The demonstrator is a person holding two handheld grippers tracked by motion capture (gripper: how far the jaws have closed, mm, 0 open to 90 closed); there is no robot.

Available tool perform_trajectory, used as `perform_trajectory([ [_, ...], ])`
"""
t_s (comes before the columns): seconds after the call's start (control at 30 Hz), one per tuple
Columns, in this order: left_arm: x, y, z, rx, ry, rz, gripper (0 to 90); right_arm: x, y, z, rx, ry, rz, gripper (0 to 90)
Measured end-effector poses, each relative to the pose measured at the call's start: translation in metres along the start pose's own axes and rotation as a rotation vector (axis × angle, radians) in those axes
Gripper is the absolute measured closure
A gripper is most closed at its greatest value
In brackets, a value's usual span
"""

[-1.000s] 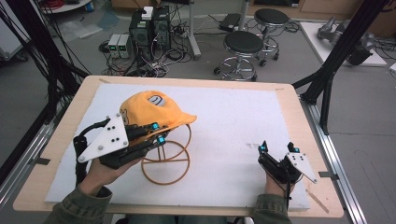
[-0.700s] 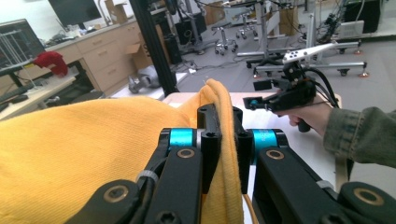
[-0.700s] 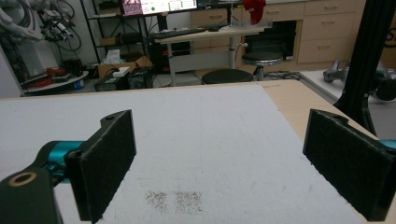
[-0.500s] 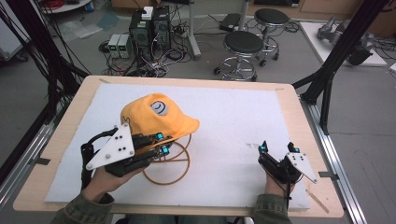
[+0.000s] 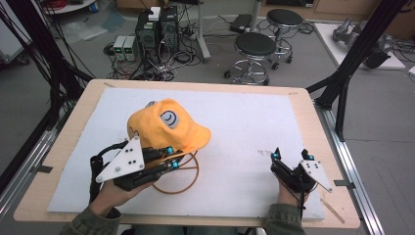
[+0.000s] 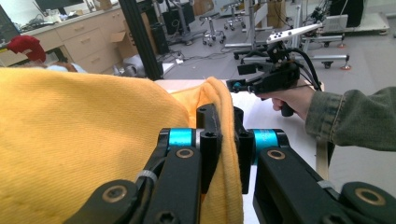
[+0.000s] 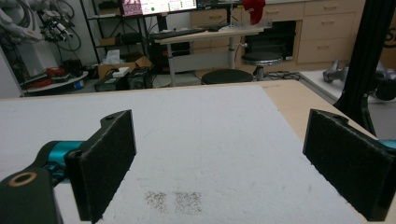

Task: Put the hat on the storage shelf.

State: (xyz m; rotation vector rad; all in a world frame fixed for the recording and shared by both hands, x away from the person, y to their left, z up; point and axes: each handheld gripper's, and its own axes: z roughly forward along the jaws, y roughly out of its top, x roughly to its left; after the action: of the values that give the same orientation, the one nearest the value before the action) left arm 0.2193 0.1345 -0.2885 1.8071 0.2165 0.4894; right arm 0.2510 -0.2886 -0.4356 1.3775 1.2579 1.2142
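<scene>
Grey floor (image 5: pixel 386 122) around a wooden bench (image 5: pixel 313 122) covered by a white mat (image 5: pixel 254 122). At 12 o'clock, two black round stools (image 5: pixel 255 46) on chrome bases. At 11 o'clock, black equipment boxes (image 5: pixel 156 29) with tangled cables (image 5: pixel 161 68). Black frame struts (image 5: pixel 352 63) at 2 o'clock and at 10 o'clock. Far wall: pale wood drawer cabinets (image 7: pixel 322 28), a desk (image 7: pixel 210 35), a monitor (image 7: pixel 159 5).

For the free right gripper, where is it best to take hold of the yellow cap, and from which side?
Probably the brim: a thin, flat edge of the yellow cap, jutting toward the open right gripper. Approach from the person's right, across the white mat, since the left gripper already pinches the near edge.
</scene>
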Motion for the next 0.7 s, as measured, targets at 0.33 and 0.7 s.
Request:
perform_trajectory([
  [0.33, -0.0076, -0.0081, 0.0052, 0.033, -0.031, -0.011, 82.9, 0.0001, 0.0002, -0.0004, 0.0, -0.002, 0.002, 8.4],
  [0.7, -0.0094, -0.0072, 0.0058, 0.037, -0.057, -0.025, 70.2, -0.0004, 0.0004, -0.0004, -0.003, -0.002, 0.002, 8.4],
])
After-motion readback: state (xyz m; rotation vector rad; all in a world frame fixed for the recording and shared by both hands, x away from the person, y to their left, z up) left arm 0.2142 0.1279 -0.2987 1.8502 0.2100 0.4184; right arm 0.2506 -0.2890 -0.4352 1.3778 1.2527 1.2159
